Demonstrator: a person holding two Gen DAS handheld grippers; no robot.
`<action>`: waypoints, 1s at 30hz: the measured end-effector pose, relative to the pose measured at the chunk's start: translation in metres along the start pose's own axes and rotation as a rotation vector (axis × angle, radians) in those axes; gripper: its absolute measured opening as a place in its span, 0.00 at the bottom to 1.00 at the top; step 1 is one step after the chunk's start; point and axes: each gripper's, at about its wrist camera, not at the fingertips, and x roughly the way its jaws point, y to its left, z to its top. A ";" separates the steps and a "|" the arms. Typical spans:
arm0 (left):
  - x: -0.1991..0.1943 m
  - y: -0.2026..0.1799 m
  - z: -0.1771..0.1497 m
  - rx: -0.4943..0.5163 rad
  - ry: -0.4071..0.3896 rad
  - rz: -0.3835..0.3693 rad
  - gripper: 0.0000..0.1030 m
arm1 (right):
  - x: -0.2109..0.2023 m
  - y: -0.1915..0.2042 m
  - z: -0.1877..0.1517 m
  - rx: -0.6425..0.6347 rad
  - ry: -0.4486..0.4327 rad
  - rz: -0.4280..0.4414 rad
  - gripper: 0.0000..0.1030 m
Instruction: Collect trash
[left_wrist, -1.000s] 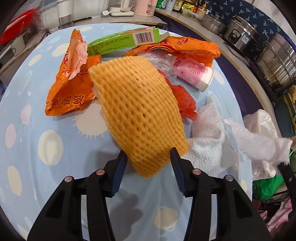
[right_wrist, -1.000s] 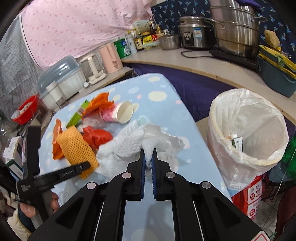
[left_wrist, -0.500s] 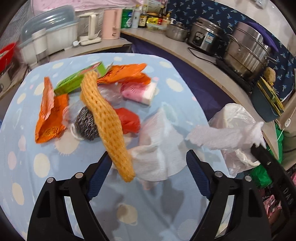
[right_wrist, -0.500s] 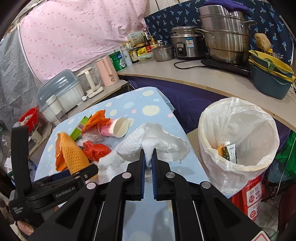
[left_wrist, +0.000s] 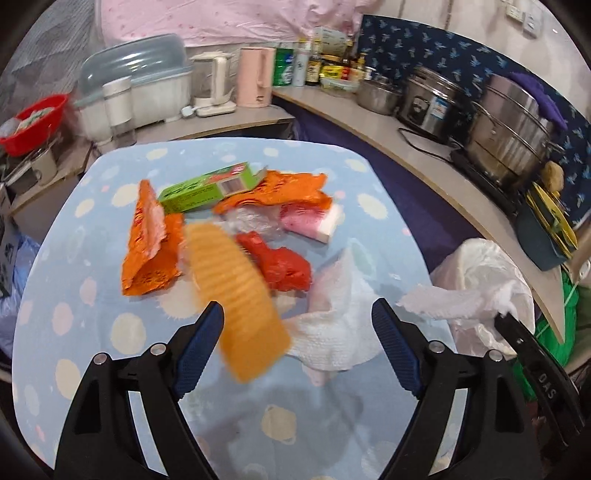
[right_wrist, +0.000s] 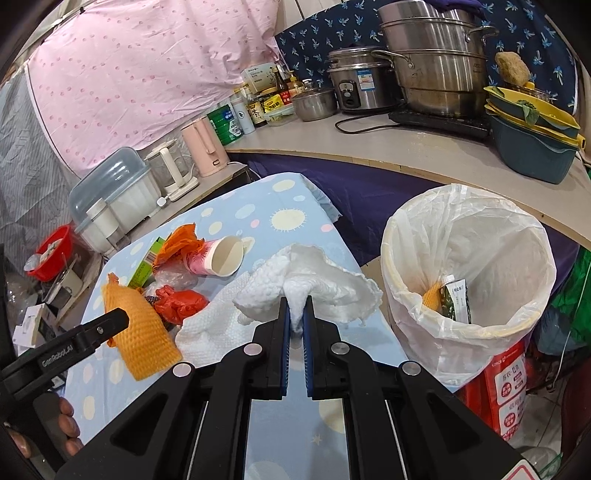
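Observation:
My left gripper (left_wrist: 297, 347) stands wide open above the blue dotted table (left_wrist: 92, 295). A yellow foam net (left_wrist: 236, 295) is blurred beside its left finger (left_wrist: 199, 347), and no pad presses on it. The right wrist view shows this foam net (right_wrist: 142, 332) behind the left gripper's black finger (right_wrist: 107, 325). My right gripper (right_wrist: 295, 325) is shut on a white paper towel (right_wrist: 321, 280), lifted near the table's right edge. That gripper (left_wrist: 517, 325) and its towel (left_wrist: 454, 299) also show in the left wrist view. A bin with a white bag (right_wrist: 469, 266) stands open to the right.
On the table lie orange wrappers (left_wrist: 147, 254), a green box (left_wrist: 207, 188), a pink paper cup (left_wrist: 310, 221), a red plastic bag (left_wrist: 280, 258) and a second white towel (left_wrist: 332, 325). A counter with pots (right_wrist: 424, 74) curves behind the bin. A hand (right_wrist: 62, 417) grips the left tool.
The left jaws have opened wide and let go of the foam net, which now hangs loose by the left finger. The left hand has risen. The right gripper still grips the towel.

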 end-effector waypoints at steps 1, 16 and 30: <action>0.002 -0.007 -0.001 0.018 0.000 -0.005 0.76 | 0.000 0.001 0.000 0.000 0.000 0.001 0.06; 0.097 -0.021 -0.013 0.047 0.163 0.004 0.51 | 0.007 -0.009 -0.001 0.017 0.018 -0.010 0.06; 0.075 -0.033 -0.018 0.075 0.182 -0.036 0.12 | 0.001 -0.015 0.002 0.023 0.002 0.002 0.06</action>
